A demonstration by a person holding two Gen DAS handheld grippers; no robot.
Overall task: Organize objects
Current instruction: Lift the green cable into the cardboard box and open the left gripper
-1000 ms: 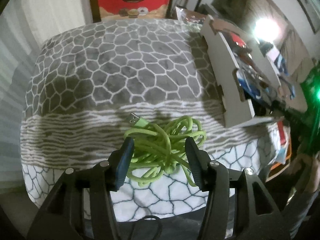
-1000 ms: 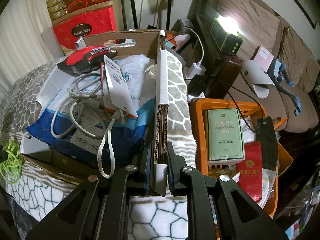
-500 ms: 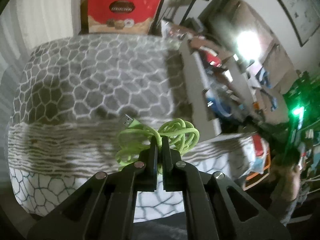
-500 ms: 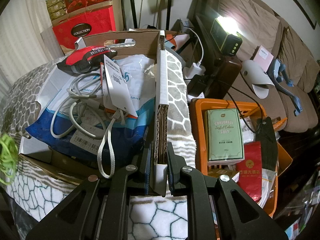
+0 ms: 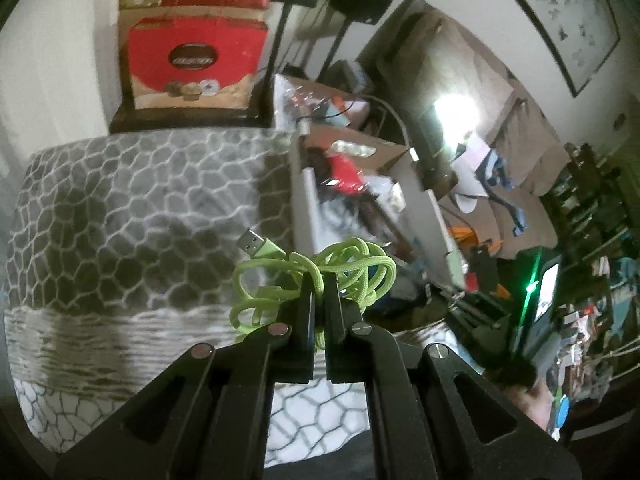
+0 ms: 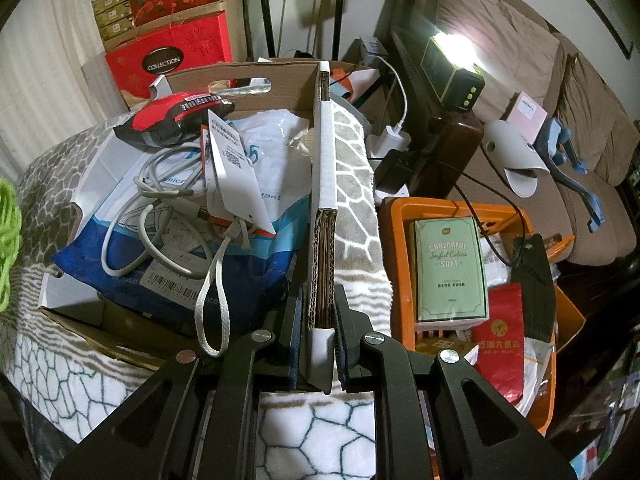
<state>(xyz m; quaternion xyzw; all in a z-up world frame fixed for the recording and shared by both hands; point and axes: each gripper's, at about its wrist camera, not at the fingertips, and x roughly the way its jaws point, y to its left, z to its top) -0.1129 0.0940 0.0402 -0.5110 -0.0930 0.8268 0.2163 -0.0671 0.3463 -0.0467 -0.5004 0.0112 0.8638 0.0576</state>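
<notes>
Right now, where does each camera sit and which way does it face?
Left wrist: on the left hand-held gripper, angled down at its tangled lime-green braided cable over the grey patterned blanket.
Right wrist: on the right hand-held gripper, angled down along the open cardboard box's clamped wall.
Shared: cable, box, blanket.

You are in a home living room: a brown sofa [image 6: 520, 92] with cushions, a soft patterned blanket [image 5: 120, 208], stacked red gift boxes [image 6: 172, 52], and a framed picture [image 5: 560, 12] on the wall.
</notes>
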